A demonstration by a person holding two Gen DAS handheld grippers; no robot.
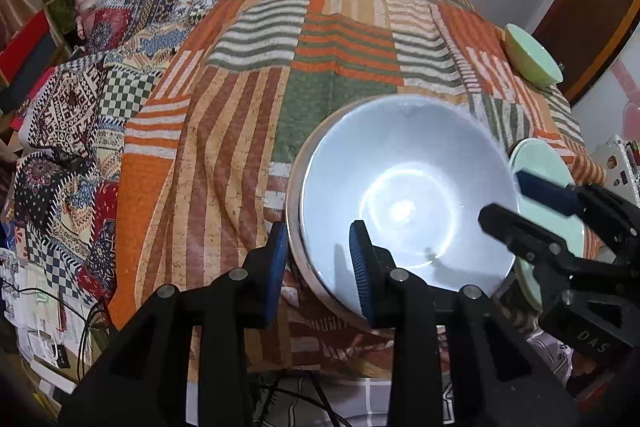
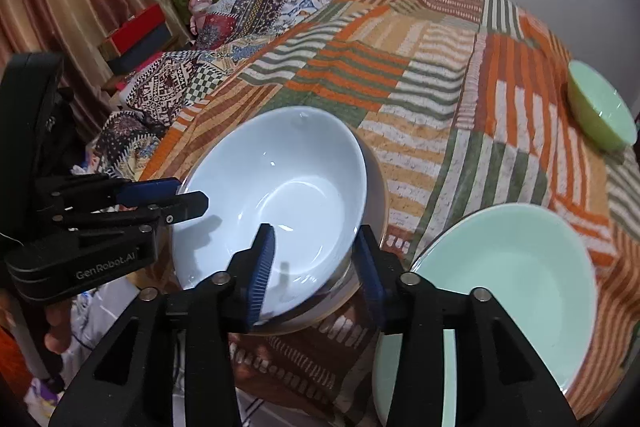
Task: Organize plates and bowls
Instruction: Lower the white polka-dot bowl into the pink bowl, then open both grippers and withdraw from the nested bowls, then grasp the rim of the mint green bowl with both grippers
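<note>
Straddling white bowl (image 1: 404,195) rim, left claw (image 1: 320,259) slack.

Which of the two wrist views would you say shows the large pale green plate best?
The right wrist view: the pale green plate lies almost fully visible beside the white bowl, only its near edge hidden by a gripper finger. In the left wrist view the plate is a sliver behind the bowl and the right gripper.
</note>
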